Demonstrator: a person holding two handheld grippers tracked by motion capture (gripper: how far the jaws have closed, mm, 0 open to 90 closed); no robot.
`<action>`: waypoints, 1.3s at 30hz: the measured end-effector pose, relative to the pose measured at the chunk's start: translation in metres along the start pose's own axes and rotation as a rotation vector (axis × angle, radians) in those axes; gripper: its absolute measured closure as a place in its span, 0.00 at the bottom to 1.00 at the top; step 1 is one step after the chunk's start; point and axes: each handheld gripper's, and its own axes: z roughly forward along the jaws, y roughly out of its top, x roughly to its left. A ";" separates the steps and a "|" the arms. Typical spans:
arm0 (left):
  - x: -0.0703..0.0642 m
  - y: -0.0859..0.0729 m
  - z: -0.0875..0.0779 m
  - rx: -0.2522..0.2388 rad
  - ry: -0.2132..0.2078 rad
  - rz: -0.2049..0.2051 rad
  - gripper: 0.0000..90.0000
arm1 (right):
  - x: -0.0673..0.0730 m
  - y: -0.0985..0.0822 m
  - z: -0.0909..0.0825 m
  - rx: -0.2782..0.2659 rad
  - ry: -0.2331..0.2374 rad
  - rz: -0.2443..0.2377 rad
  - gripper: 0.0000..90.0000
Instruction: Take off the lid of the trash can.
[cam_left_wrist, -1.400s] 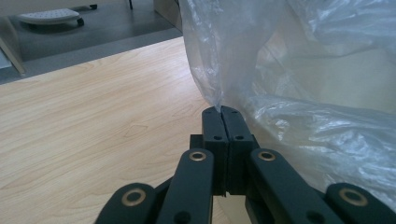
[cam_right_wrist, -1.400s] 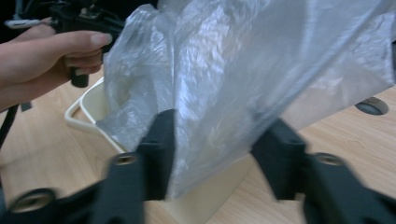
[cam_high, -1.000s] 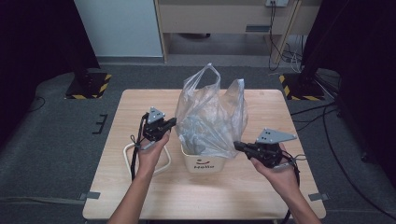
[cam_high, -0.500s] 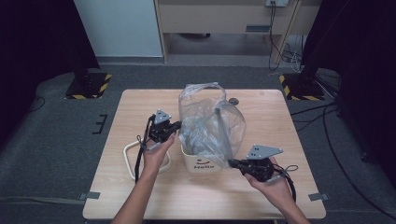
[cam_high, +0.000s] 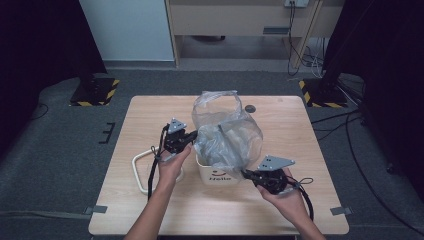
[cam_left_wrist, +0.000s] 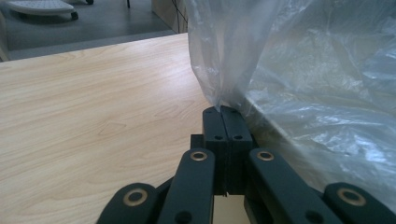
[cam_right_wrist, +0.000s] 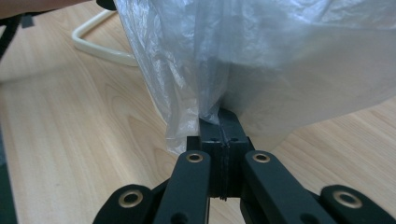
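Pale wooden table (cam_high: 150, 125) carried the work, dark carpet beyond it. Nearest the person, the right gripper (cam_right_wrist: 223, 122) had its jaws clamped on a fold of the clear plastic bag (cam_high: 225, 135), drawing the film down over one side of the white bin (cam_high: 217, 172) at mid-table, apparently to line it. Opposite, the left gripper (cam_left_wrist: 220, 111) pinched the bag's edge likewise. Inside, the bin's contents could not be made out. A cream handle loop (cam_high: 142, 170) lay beside it.

A light wooden rectangular table (cam_high: 150, 125) stands on dark grey carpet floor (cam_high: 60, 150). At twelve o'clock stands a pale wooden cabinet (cam_high: 240, 20); black-and-yellow striped floor plates (cam_high: 95, 92) lie at ten and two o'clock.
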 end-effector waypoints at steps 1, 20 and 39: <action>-0.001 0.000 0.002 0.003 -0.003 0.002 1.00 | -0.001 0.000 -0.001 0.002 -0.009 -0.007 1.00; 0.000 0.000 0.013 0.016 -0.022 -0.022 1.00 | -0.014 -0.001 -0.004 0.021 -0.058 -0.013 1.00; -0.001 0.005 0.024 0.045 -0.030 -0.015 1.00 | -0.019 -0.001 -0.004 0.031 -0.057 0.000 1.00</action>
